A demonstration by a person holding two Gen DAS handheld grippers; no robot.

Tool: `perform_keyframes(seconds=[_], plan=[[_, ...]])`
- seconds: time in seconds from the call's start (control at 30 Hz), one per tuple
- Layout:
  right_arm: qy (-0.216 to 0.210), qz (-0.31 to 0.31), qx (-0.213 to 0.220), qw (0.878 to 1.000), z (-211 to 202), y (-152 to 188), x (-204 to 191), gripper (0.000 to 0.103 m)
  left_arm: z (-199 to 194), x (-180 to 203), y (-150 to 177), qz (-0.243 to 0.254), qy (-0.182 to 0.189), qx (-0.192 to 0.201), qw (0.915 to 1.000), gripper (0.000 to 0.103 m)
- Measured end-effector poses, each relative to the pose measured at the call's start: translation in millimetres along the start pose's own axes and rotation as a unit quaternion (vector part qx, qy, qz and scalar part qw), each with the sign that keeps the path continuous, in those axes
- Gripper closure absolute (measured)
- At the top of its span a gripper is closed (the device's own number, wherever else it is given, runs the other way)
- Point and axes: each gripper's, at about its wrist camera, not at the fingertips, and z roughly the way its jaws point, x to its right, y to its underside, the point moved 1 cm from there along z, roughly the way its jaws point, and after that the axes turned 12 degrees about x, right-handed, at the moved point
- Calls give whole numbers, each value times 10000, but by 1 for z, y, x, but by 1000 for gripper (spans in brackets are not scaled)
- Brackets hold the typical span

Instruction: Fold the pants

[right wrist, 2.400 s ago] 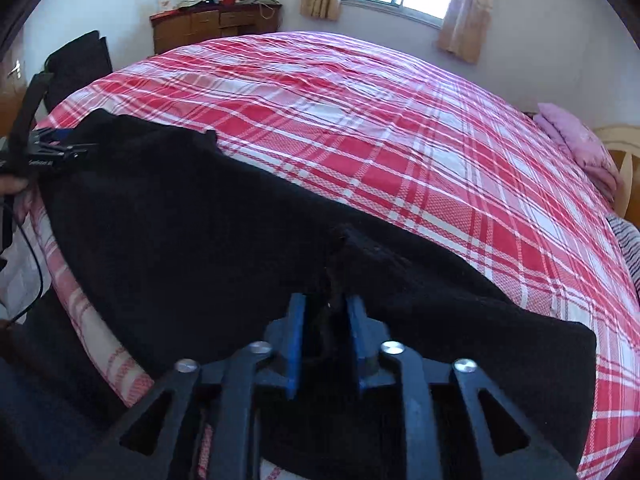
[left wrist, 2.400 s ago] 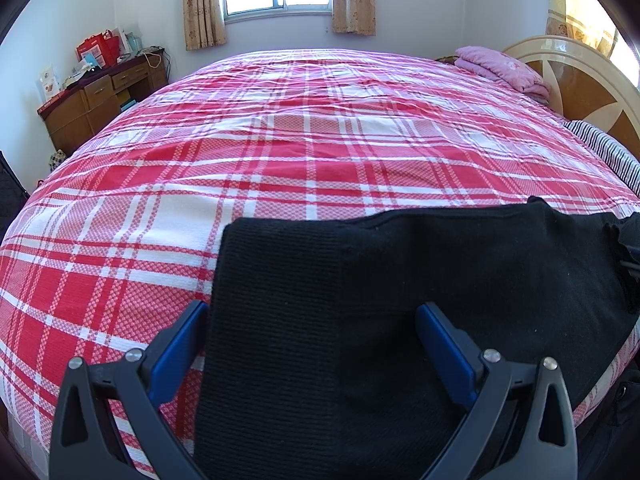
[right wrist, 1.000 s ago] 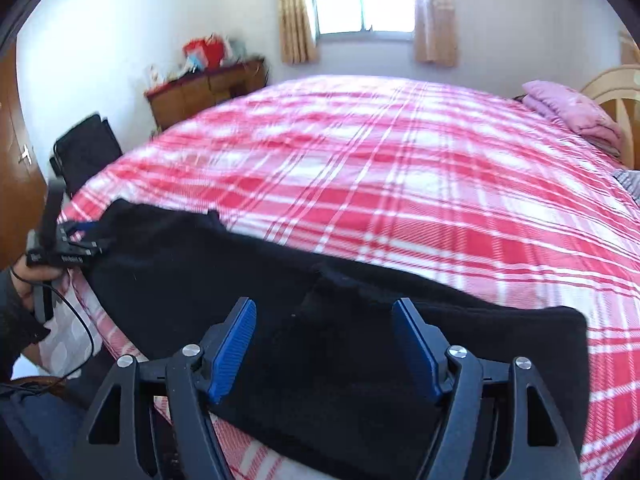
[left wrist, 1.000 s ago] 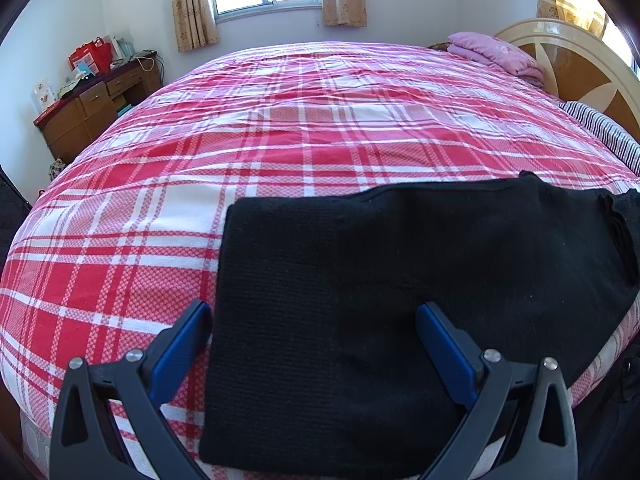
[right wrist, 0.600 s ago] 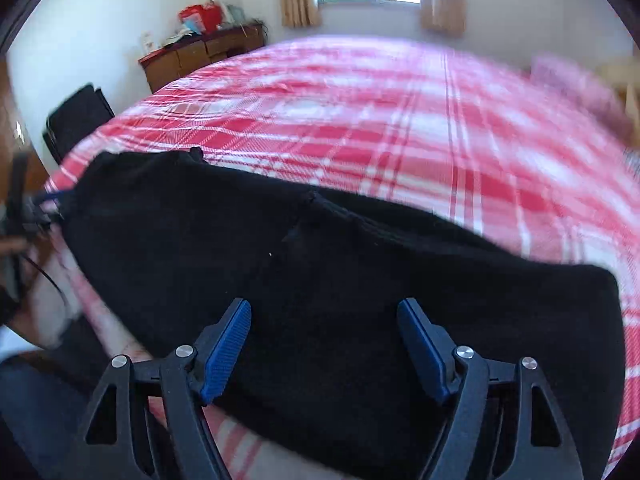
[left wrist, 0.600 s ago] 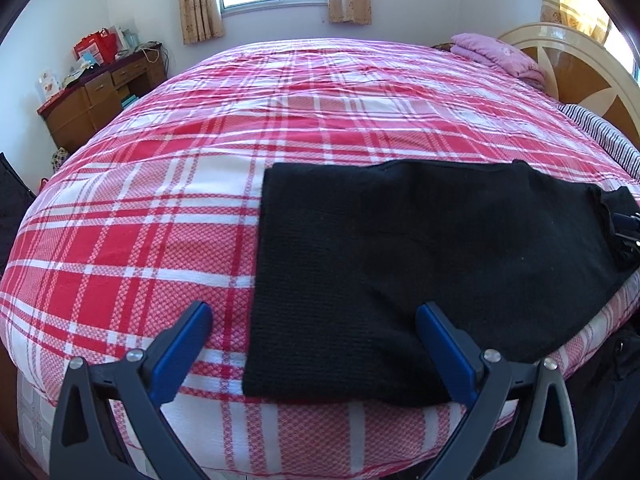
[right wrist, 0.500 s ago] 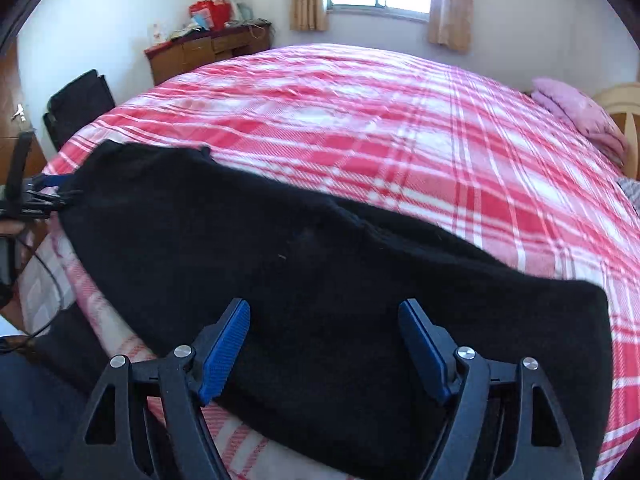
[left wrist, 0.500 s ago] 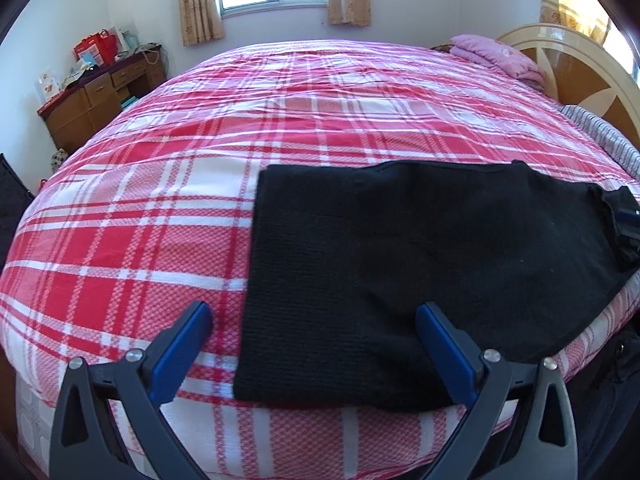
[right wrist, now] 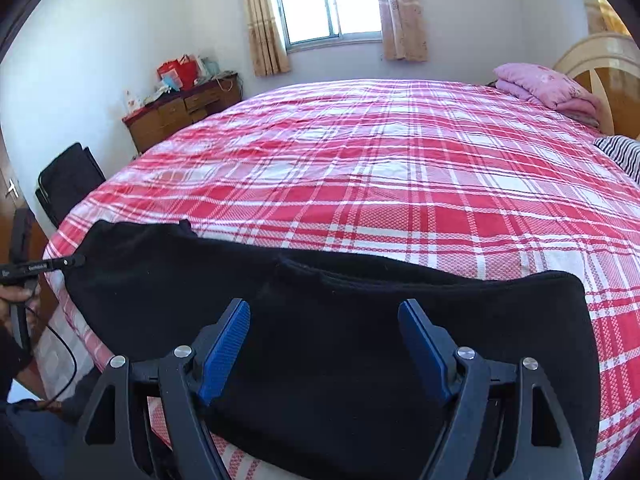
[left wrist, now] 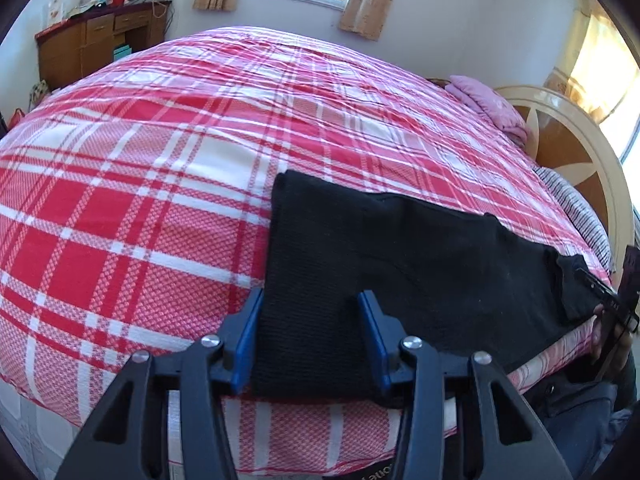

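the left hand-held gripper sits low at the near edge of the bed, its blue jaws narrowed from wide in the last moment, with one end of the black pants between them; whether the pads already press the cloth cannot be told, though it looks like a grasp being taken to lift that end for a fold. the right hand-held gripper hangs over the other end of the pants, jaws wide and clear of the cloth, holding nothing, likely placed to take its own corner. the pants lie flat in a long strip along the near edge of the bed, already doubled leg on leg by the look of it, so a crosswise fold seems to be what is left. the bed wears a red and white plaid cover. a pink bundle lies by the pale headboard. beyond are a curtained window and a cluttered wooden dresser against a white wall.
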Motion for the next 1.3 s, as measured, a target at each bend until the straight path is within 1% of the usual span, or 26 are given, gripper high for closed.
perform_keyframes(seconds=[0.07,0.13,0.23,0.27,0.3,0.33,0.37,0.4,0.43,0.47,0.53,0.63,0.7,0.77,0.9,1.07,1.13,1.2,1.3], plan=[[-21,-42,-47,10000,1,3,-2,25,2,4,2,42,-29,20,10000,45],[-14,-124,-76,9999,3,6,-6,25,5,11,2,145,-16,47,9999,32],[-24,-274,-60,9996,3,8,-11,25,11,20,4,500,-104,31,9987,26],[-21,-334,-31,9994,2,8,-13,25,12,21,5,565,-99,37,9983,26],[-19,-376,-3,9993,1,8,-15,25,11,21,6,647,-133,37,9978,34],[-20,-399,23,9992,0,7,-16,25,10,21,6,785,-282,42,9965,52],[-25,-415,57,9991,-1,7,-16,25,6,18,3,812,-312,48,9962,59],[-40,-426,107,9990,-3,6,-17,25,4,14,0,650,-146,52,9978,74],[-47,-430,146,9990,-4,5,-17,25,2,9,-3,415,74,39,9991,76],[-39,-433,177,9989,-6,5,-17,25,0,8,-5,359,139,41,9993,76],[-13,-433,226,9988,-7,4,-16,25,0,11,-3,494,90,38,9987,77],[43,-381,289,9988,-9,1,-12,25,-4,11,-5,344,212,82,9991,77],[81,-320,314,9990,-10,0,-9,25,-12,6,-11,49,447,173,9988,77],[126,-258,346,9990,-11,-1,-6,25,-21,5,-18,-137,677,272,9972,77],[237,-80,382,9990,-12,-3,3,25,-34,15,-27,-290,995,459,9936,77],[531,186,405,9976,-18,-12,18,25,-51,44,-41,-127,1373,765,9875,78],[603,453,386,9964,-23,-17,29,25,-58,55,-46,-82,1537,881,9842,78],[636,802,365,9941,-30,-23,43,25,-63,64,-51,27,1632,993,9816,78],[602,1297,309,9892,-38,-26,63,25,-68,80,-58,181,1745,1058,9788,78]])
